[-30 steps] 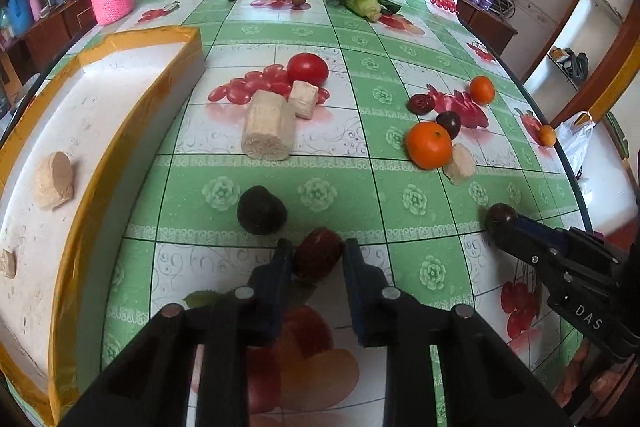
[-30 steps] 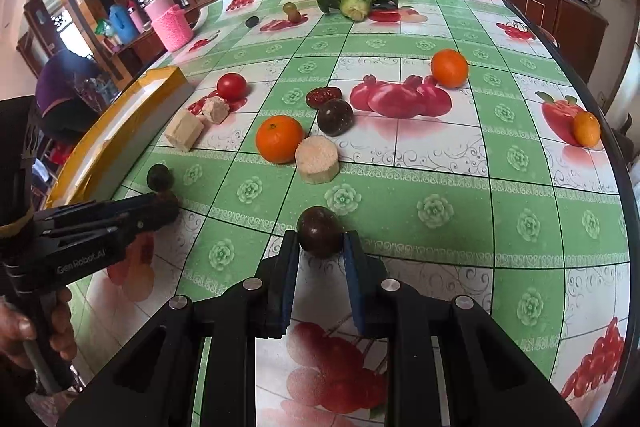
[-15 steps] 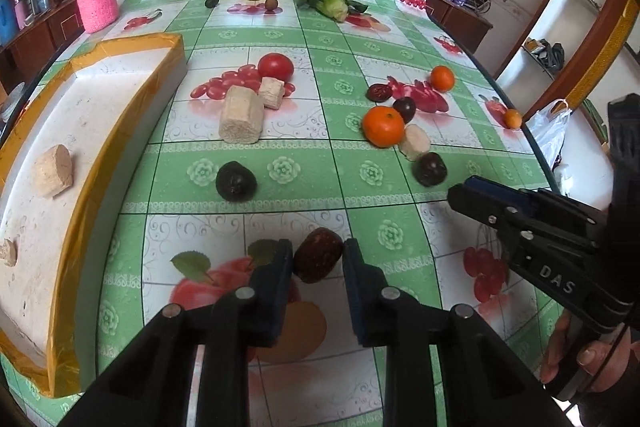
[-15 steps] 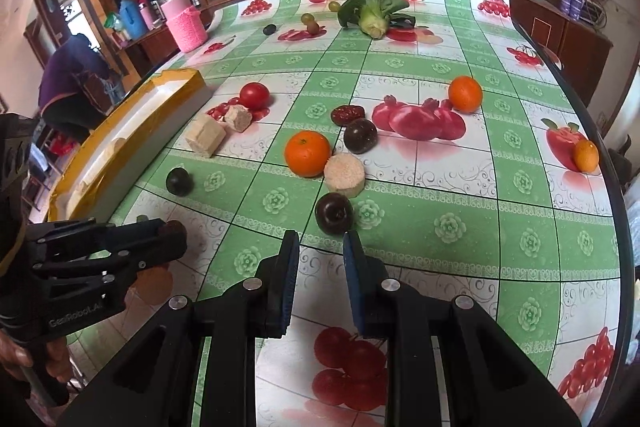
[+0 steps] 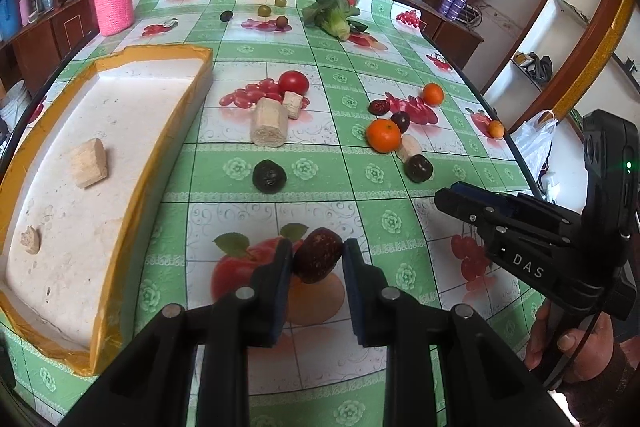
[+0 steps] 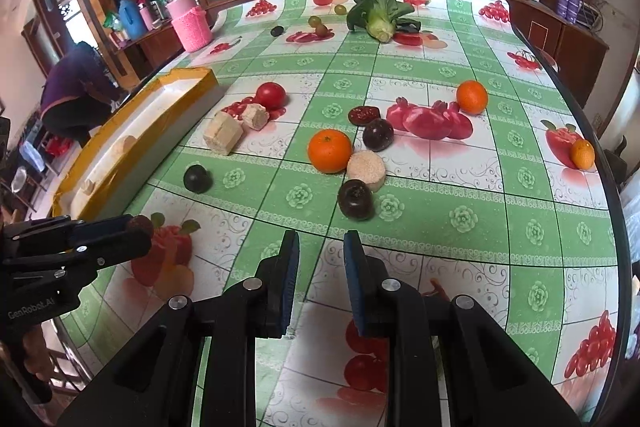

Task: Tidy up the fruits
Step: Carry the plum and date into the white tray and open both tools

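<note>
The left gripper (image 5: 316, 259) pinches a dark red fruit (image 5: 318, 255) between its pads, lifted above the green tablecloth (image 5: 400, 187). The white tray (image 5: 120, 131) with the yellow rim lies to the left of it and a little farther, so I judge the carry must go leftward; this hand is clearly the nearer one. The right gripper (image 6: 320, 255) holds nothing, its jaws drawn to their narrowest, with a dark plum (image 6: 355, 199) lying on the cloth just beyond its tips.
</note>
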Action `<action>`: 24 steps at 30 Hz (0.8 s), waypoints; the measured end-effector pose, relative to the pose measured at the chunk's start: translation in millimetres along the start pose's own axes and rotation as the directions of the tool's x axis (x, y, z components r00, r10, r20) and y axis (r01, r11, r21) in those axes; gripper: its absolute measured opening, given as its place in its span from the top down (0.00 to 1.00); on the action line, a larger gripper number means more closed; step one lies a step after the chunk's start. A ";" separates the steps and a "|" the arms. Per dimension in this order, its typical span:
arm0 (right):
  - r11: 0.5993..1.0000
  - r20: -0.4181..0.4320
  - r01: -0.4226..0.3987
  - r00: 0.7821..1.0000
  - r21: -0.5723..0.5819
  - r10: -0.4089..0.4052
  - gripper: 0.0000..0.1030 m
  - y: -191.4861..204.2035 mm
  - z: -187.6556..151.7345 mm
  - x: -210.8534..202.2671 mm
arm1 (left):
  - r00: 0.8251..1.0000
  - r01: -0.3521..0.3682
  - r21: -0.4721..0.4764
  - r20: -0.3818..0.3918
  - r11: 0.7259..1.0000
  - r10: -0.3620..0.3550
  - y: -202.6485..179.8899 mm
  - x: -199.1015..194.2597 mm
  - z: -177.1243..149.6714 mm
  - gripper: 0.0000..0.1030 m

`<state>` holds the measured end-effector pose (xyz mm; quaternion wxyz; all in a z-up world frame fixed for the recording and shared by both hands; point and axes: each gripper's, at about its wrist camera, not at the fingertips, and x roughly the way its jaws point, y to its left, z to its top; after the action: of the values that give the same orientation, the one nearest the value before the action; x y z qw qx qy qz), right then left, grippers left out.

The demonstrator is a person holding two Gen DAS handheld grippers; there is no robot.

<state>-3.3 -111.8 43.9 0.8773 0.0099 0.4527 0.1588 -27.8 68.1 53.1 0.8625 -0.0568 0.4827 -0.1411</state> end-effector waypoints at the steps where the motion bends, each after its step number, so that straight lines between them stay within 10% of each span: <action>1: 1.000 0.001 -0.001 1.000 0.003 0.001 0.78 1.1 0.0 0.0 | 1.000 -0.001 0.000 0.001 1.000 0.001 1.0 -1.1 -0.7 0.73; 24: 0.995 -0.048 0.048 0.998 0.087 -0.044 0.67 -15.4 1.3 14.1 | 0.999 0.044 -0.019 -0.028 0.999 -0.045 26.3 -6.2 -12.5 0.73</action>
<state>9.5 -122.2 31.0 0.8688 0.0344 0.4795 0.1186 -36.5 95.5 45.5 0.8516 -0.0733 0.4947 -0.1568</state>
